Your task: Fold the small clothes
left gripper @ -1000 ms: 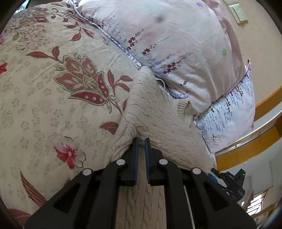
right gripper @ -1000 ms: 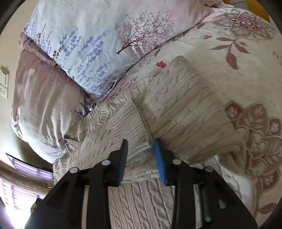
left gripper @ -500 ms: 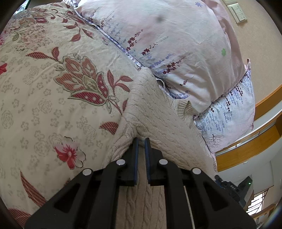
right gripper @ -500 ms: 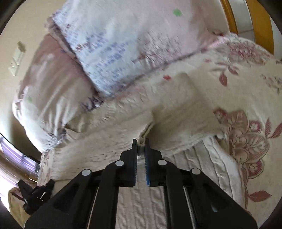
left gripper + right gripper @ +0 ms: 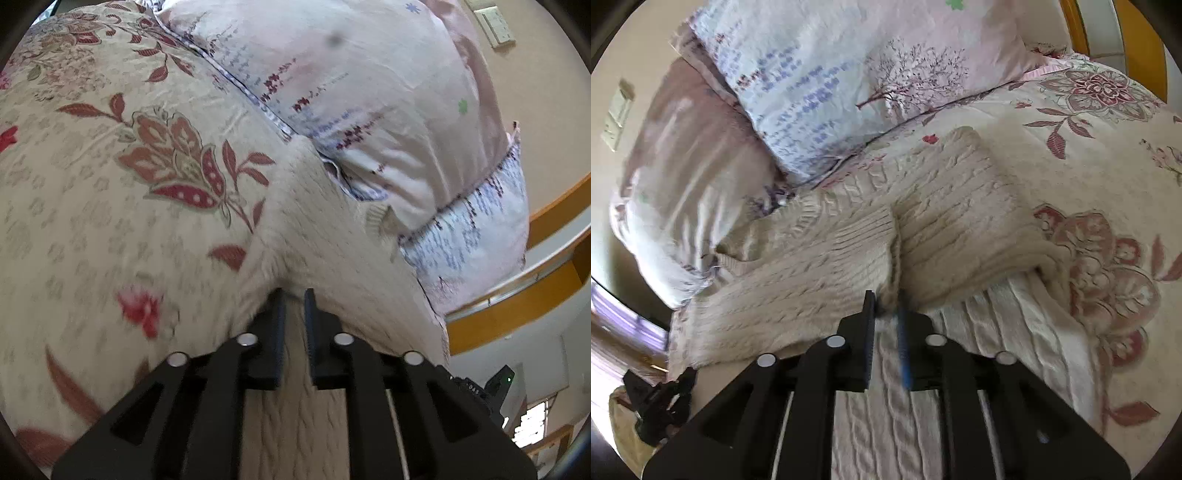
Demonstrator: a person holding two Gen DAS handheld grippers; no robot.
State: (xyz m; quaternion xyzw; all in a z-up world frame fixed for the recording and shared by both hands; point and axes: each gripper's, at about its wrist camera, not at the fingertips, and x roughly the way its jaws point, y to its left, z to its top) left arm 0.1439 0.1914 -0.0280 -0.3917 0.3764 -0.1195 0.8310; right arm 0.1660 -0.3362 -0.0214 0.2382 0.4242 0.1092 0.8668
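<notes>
A cream cable-knit sweater [image 5: 960, 206] lies on the floral bedspread [image 5: 1108, 155], its sleeves folded over the body. My right gripper [image 5: 886, 308] is shut on the sweater's fabric near a ribbed cuff [image 5: 857, 236]. In the left wrist view the same sweater [image 5: 325, 229] runs up toward the pillows, and my left gripper [image 5: 293, 295] is shut on a pinched ridge of its edge. The knit passes between both pairs of fingers and hides beneath them.
Two floral pillows [image 5: 369, 92] [image 5: 831, 81] lean at the head of the bed, touching the sweater's far end. The flowered bedspread [image 5: 110, 184] spreads left. A wooden bed frame [image 5: 517, 306] and a wall switch [image 5: 495, 22] lie beyond.
My right gripper has closed from open onto the sweater near the cuff and lifted the fabric slightly. My left gripper has stayed shut on the sweater edge, shifting only a little.
</notes>
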